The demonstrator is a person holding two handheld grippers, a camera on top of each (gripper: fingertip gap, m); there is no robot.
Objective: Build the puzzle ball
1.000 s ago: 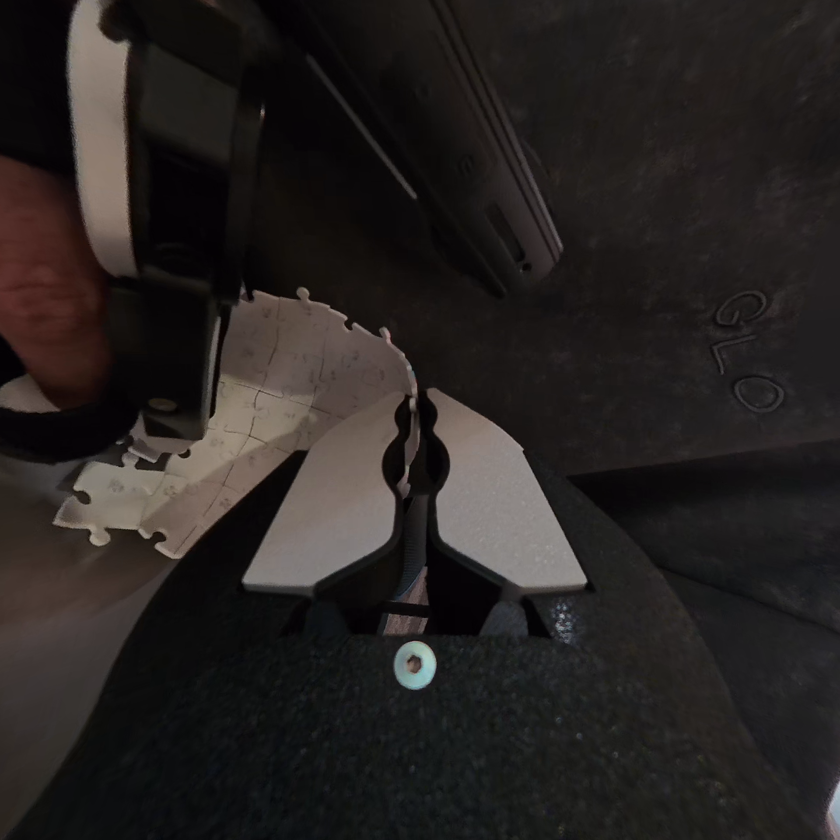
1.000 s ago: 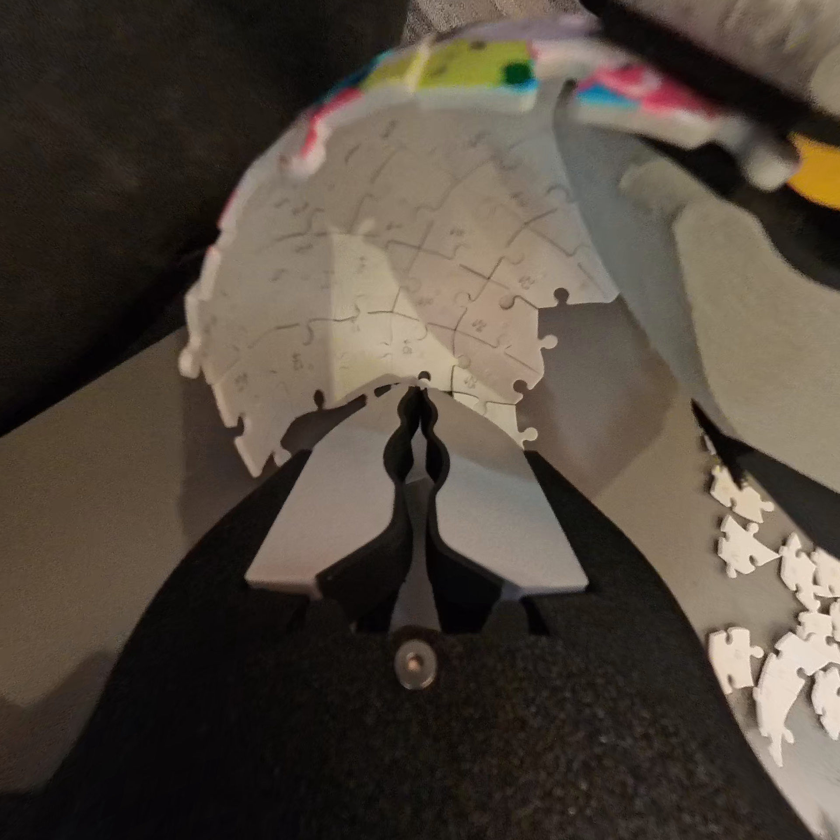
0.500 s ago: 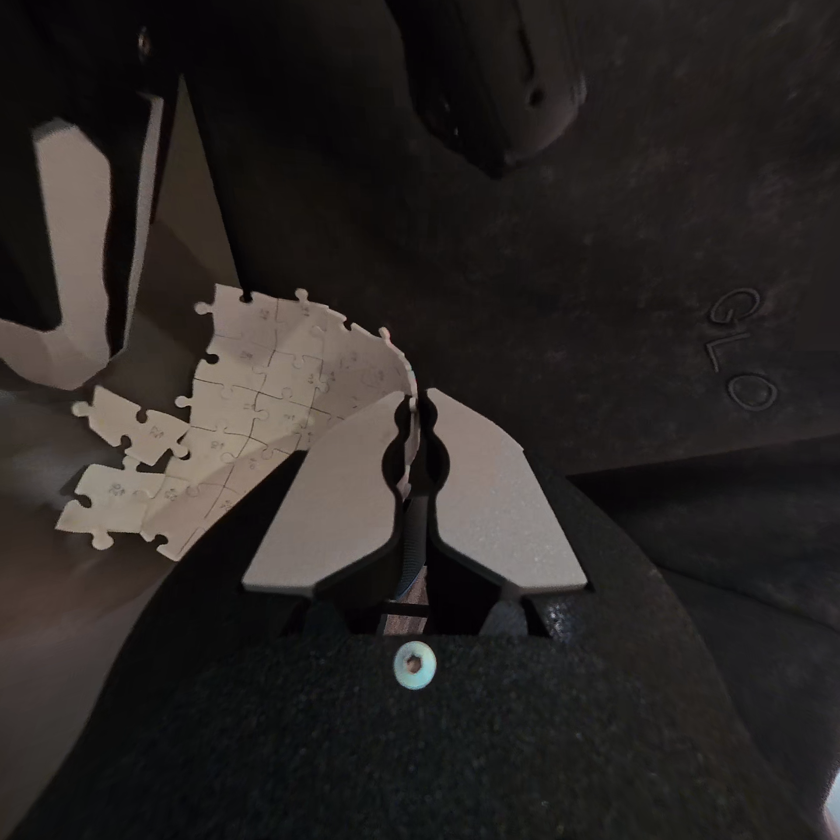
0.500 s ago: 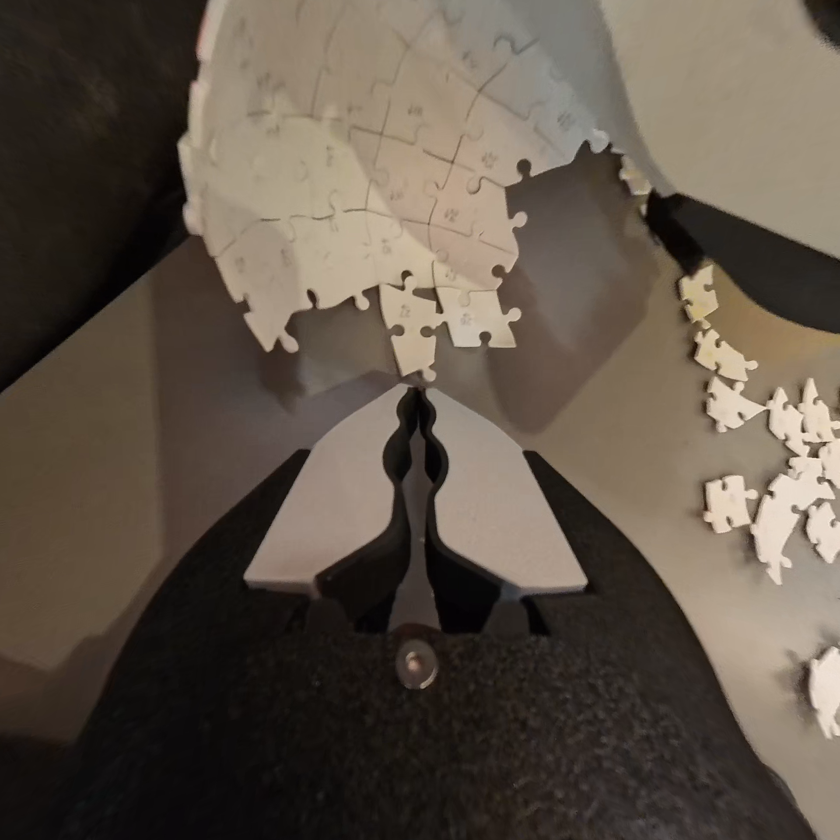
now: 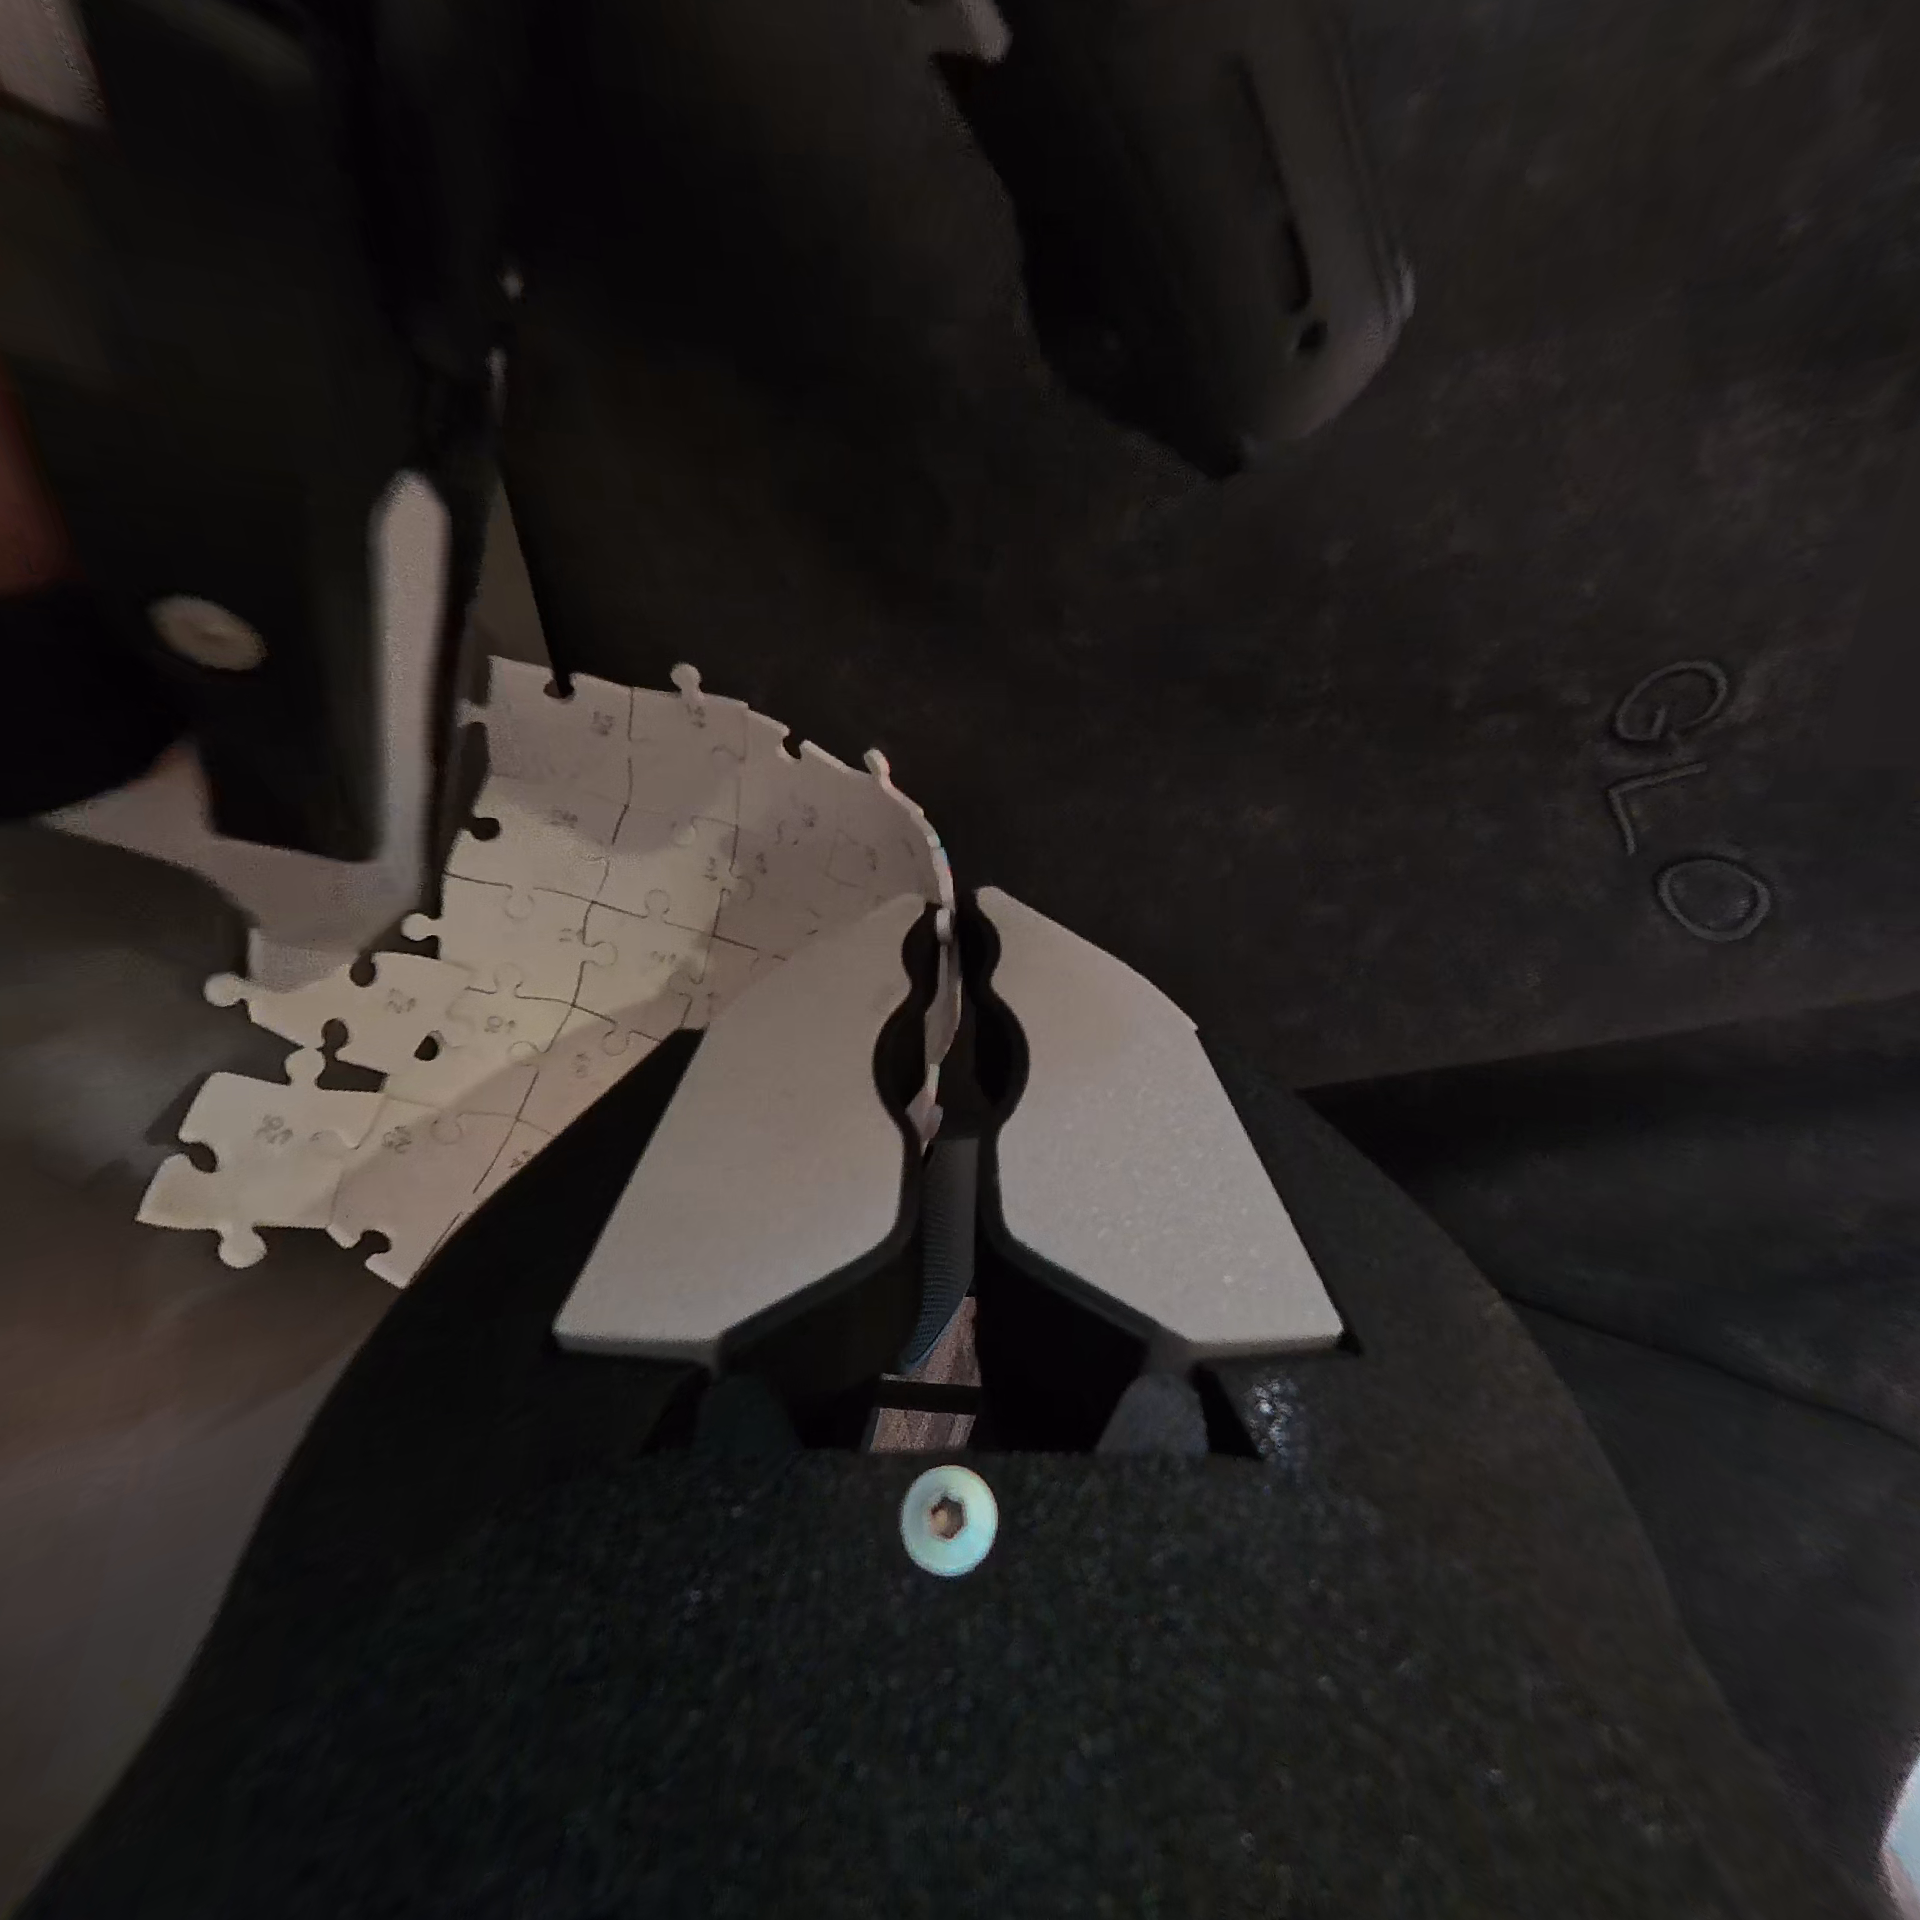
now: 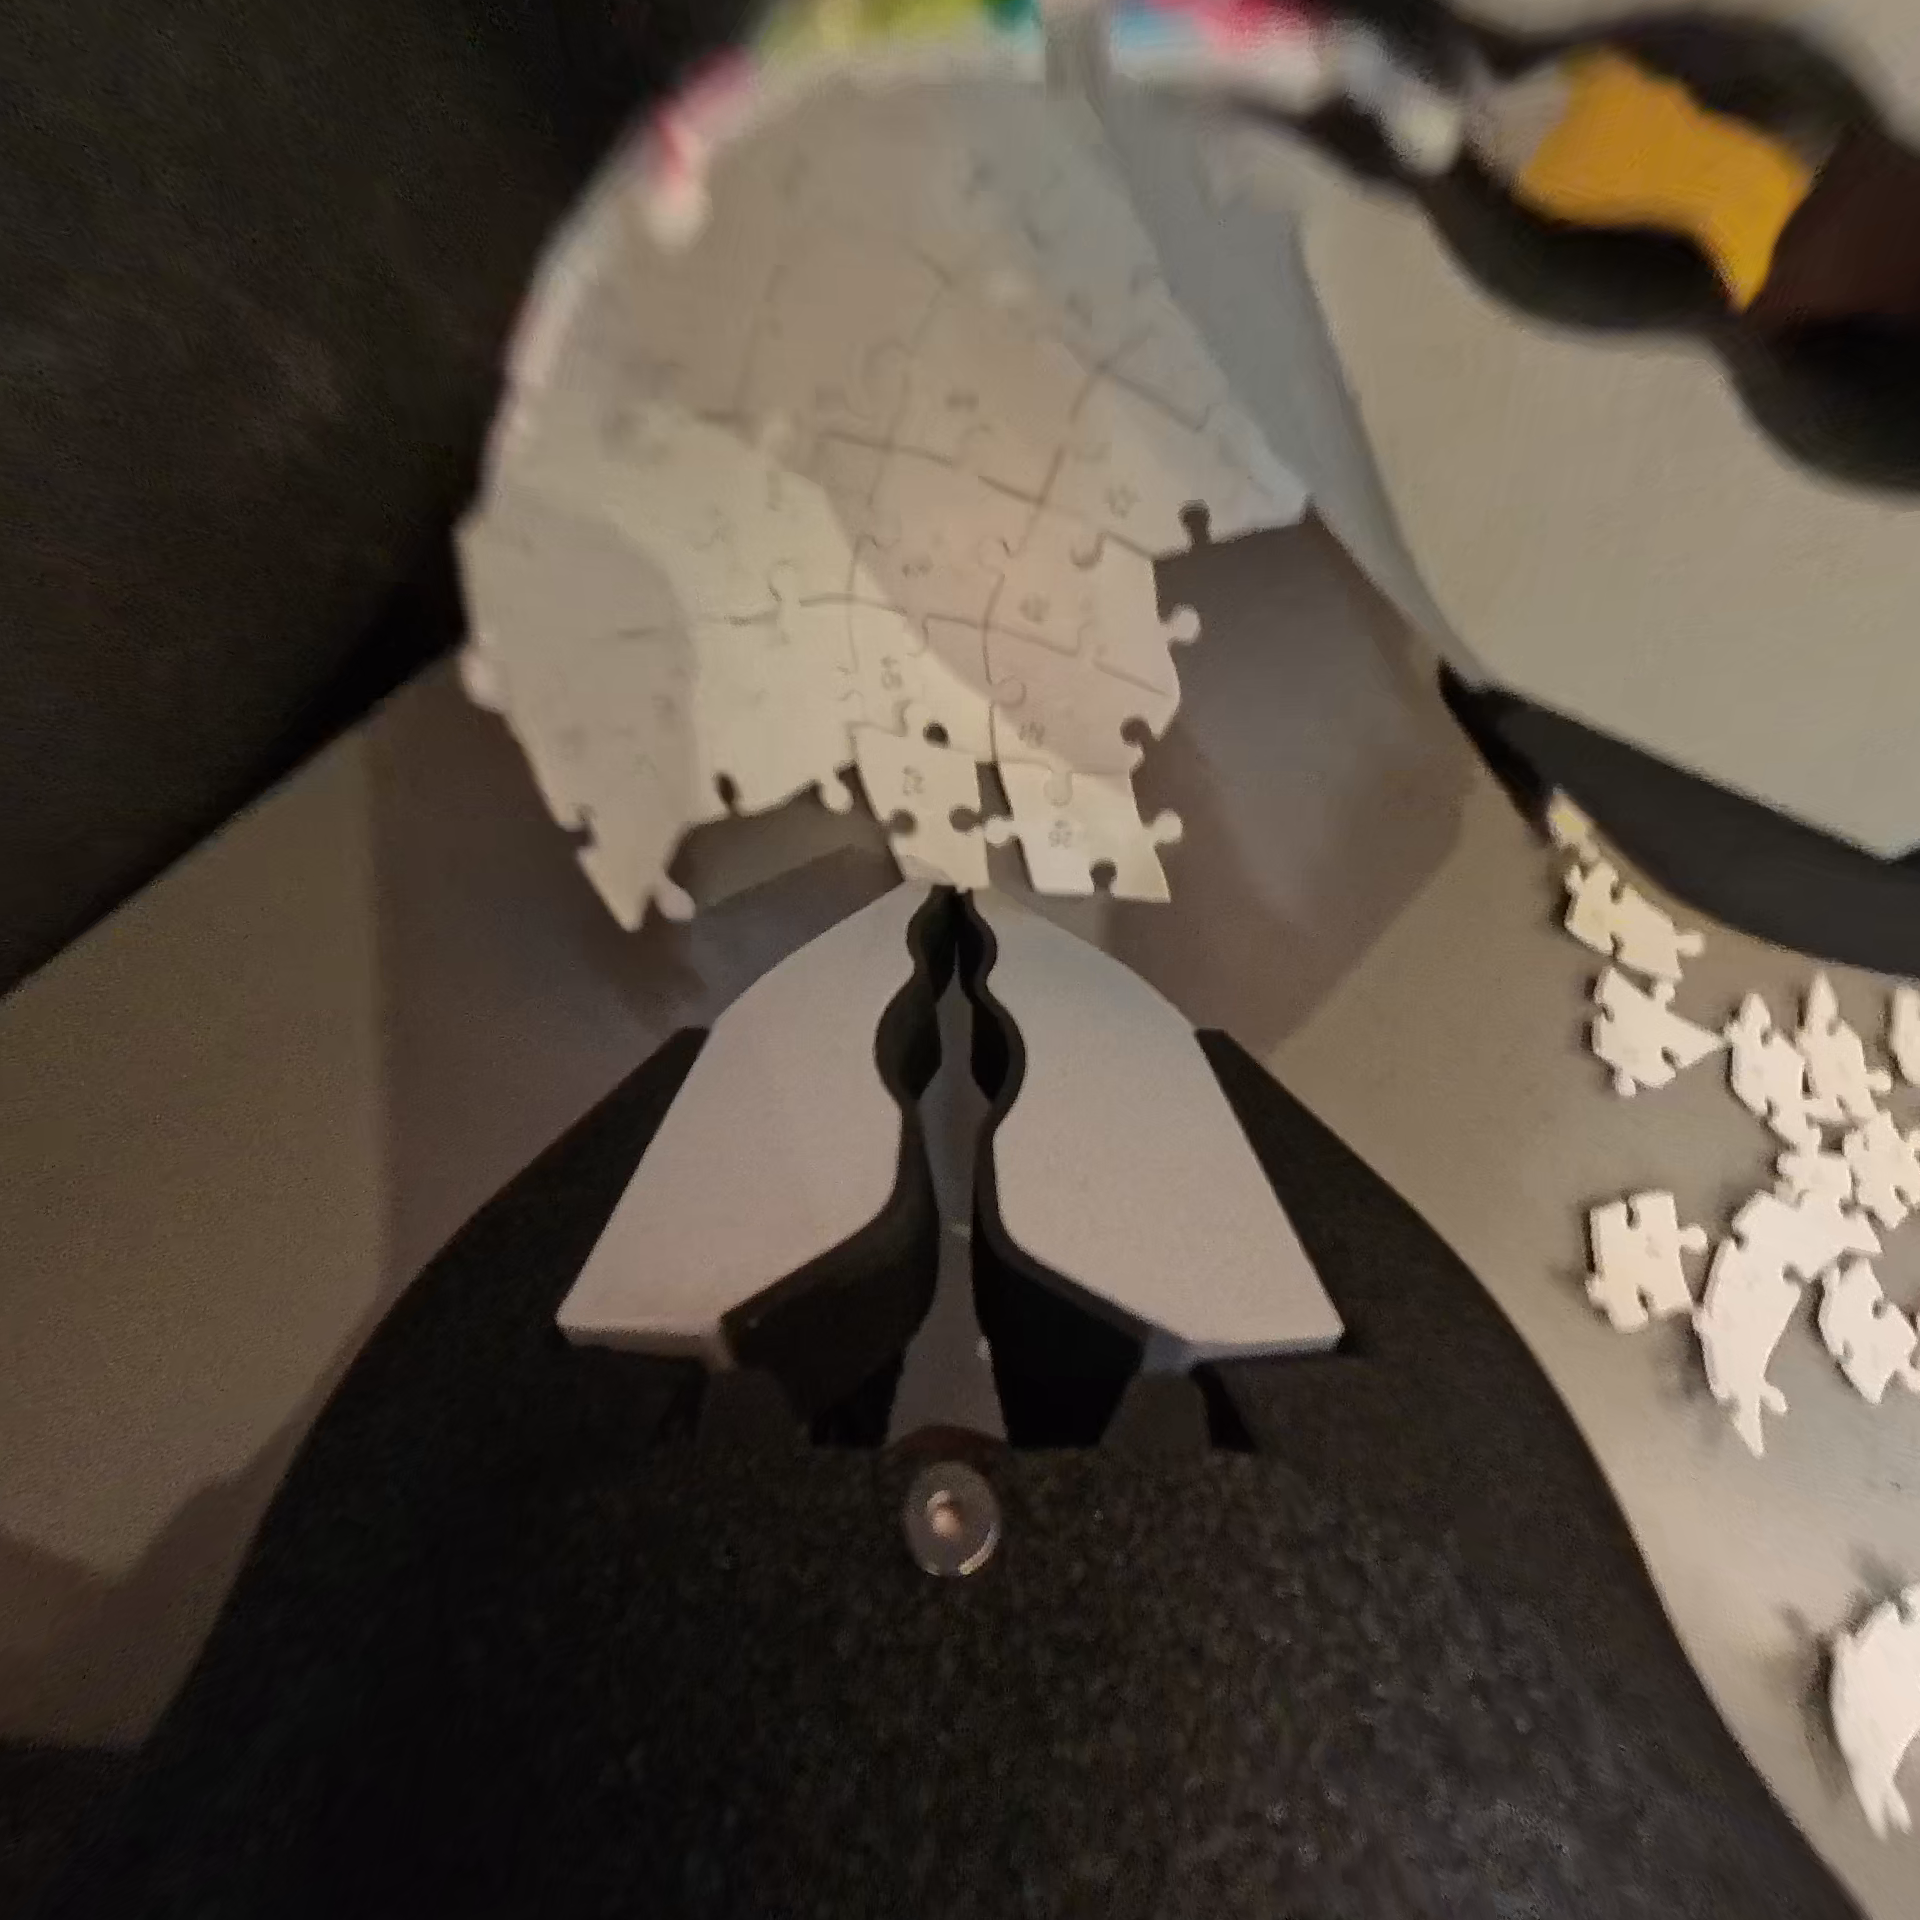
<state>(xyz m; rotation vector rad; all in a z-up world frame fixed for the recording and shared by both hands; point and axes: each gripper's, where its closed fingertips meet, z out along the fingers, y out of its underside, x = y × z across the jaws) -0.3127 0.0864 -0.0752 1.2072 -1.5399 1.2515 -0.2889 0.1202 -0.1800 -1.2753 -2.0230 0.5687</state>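
The left gripper was clamped on the rim of the shell, a part-built ball held above the table. The right gripper, pressed together and empty, hovered just below the shell. Right of the shell, loose pieces lay unplaced; much seemed left.

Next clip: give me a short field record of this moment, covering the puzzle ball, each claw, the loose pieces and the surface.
puzzle ball: partly built curved shell, white inner side showing, coloured outer edge at top
left claw: shut on the shell's edge
right claw: shut, empty, tips just below the shell's lowest pieces; contact unclear
loose pieces: white, scattered on the right of the right wrist view
surface: grey tabletop
image quality: right wrist view blurred
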